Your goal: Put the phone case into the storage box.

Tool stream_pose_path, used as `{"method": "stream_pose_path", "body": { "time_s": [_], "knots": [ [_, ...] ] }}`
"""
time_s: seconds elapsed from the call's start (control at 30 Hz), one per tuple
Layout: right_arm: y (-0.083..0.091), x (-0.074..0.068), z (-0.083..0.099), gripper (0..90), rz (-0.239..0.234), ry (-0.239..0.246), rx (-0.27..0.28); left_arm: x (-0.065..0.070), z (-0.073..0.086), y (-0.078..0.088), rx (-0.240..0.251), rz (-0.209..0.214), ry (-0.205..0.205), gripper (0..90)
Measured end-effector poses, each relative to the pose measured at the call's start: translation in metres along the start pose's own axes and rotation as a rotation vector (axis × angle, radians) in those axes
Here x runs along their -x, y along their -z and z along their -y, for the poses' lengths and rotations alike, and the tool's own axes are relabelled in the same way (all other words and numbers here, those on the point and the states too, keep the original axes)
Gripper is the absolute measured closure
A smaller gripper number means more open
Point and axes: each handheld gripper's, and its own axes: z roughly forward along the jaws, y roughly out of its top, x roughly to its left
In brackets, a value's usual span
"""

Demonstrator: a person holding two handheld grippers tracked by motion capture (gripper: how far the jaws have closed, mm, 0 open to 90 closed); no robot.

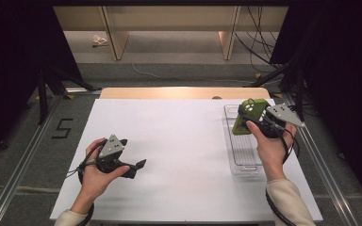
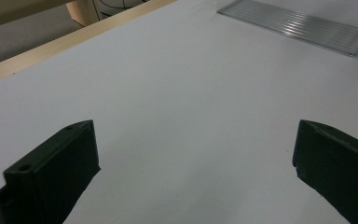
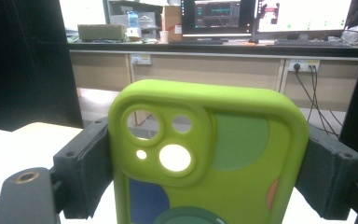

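Right gripper [image 1: 246, 117] at right of centre in the high view, raised above the clear plastic tray [image 1: 239, 162] at the right side of the white counter [image 1: 179, 155]. Fingers [image 3: 86, 172] clamped on the two long edges of a lime-green phone case [image 3: 205, 158], filling the middle of the right gripper view, upright, camera cut-outs at upper left, coloured circles on its back. Left gripper [image 1: 140, 165] at lower left of the high view, resting low over bare counter, well apart from tray and case. Its fingers [image 2: 56, 172] spread wide at the bottom corners of the left gripper view, holding nothing.
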Motion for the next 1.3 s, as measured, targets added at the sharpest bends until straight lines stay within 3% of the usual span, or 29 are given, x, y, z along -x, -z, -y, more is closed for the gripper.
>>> {"method": "stream_pose_path", "body": {
  "time_s": [0.57,1.3],
  "knots": [
    [-0.008,0.004,-0.002,16.5,0.004,-0.016,-0.003,0.000,0.000,-0.001,-0.001,0.005,0.002,0.0],
    [-0.022,0.001,-0.003,16.6,0.018,0.011,-0.027,0.000,0.000,0.000,-0.001,-0.001,0.000,0.0]
  ]
}}
